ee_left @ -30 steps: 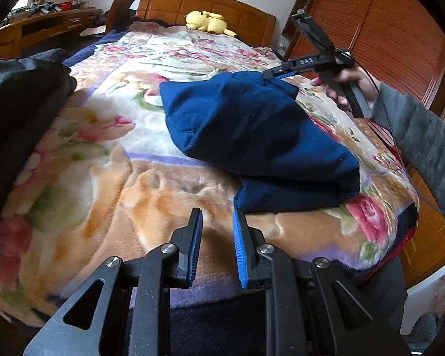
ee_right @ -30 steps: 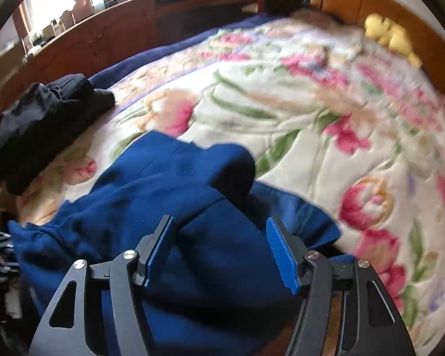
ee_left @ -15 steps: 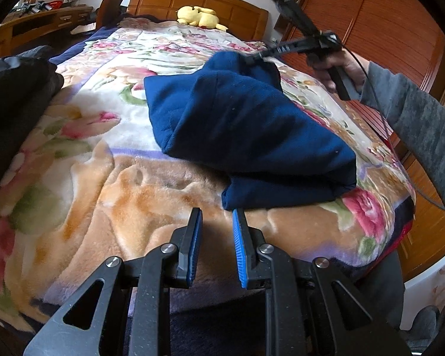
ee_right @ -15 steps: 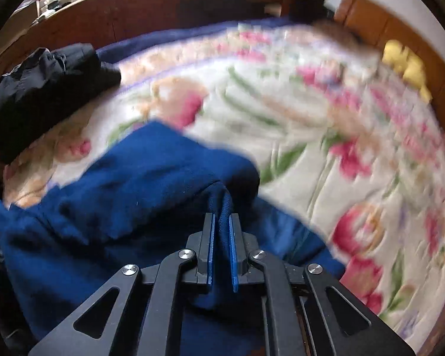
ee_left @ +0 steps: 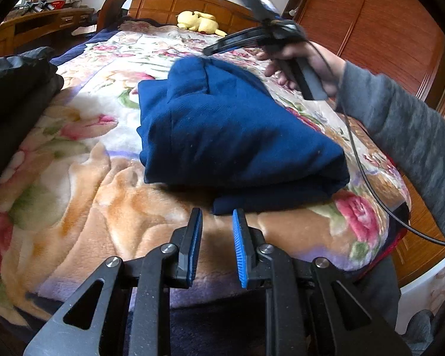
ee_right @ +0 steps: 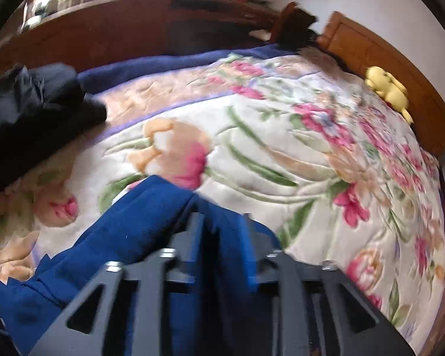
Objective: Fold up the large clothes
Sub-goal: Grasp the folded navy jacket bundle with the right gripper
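Observation:
A dark blue garment lies folded into a thick bundle on the floral blanket of a bed. My left gripper hovers just short of its near edge, its jaws a narrow gap apart with nothing between them. A hand in a grey sleeve holds my right gripper just above the bundle's far top fold. In the right wrist view the right gripper is blurred. Its jaws are opening over the blue garment, with cloth below the gap and the pads not pressing on it.
Black clothing is piled at the bed's left edge, also in the right wrist view. A yellow plush toy lies by the wooden headboard. A wooden wardrobe stands to the right. The bed's foot edge runs close below my left gripper.
The right gripper shut on the garment's far fold, carried it over onto the bundle, and now its jaws stand apart again. The left gripper has kept still.

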A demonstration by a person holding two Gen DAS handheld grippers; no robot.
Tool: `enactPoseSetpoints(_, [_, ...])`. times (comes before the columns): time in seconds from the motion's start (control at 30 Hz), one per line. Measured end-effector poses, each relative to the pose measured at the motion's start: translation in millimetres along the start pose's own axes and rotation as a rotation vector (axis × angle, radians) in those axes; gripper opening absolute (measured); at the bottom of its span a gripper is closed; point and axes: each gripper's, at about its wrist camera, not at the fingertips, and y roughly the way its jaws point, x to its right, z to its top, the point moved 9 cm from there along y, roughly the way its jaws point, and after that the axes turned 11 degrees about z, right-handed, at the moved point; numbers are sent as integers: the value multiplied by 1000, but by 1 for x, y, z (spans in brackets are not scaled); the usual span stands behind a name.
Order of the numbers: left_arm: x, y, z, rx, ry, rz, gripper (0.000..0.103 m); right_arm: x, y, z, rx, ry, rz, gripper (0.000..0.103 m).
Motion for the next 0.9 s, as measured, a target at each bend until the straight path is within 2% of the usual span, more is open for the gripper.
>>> enactPoseSetpoints(0.03, [1,1,1,2,-2,1,22,11,-9,-2,27,36,8,53])
enactPoseSetpoints(0.13, [2,4,4,5,-10,1,22,38,-34,-25,71,124,14,61])
enactPoseSetpoints(0.3, [3,9,9,10,-5,27,22,74,-38,-84,27,225,-12,65])
enactPoseSetpoints(0.37, [3,13,11,2,-22,15,22,84,-32,-102,6,256,-26,66])
enactPoseSetpoints(0.5, [9,19,15,-6,-4,21,22,99,-20,-125,5,350,-2,67])
enactPoseSetpoints(0.9, [13,28,12,-42,20,54,22,107,2,-136,-13,417,48,72])
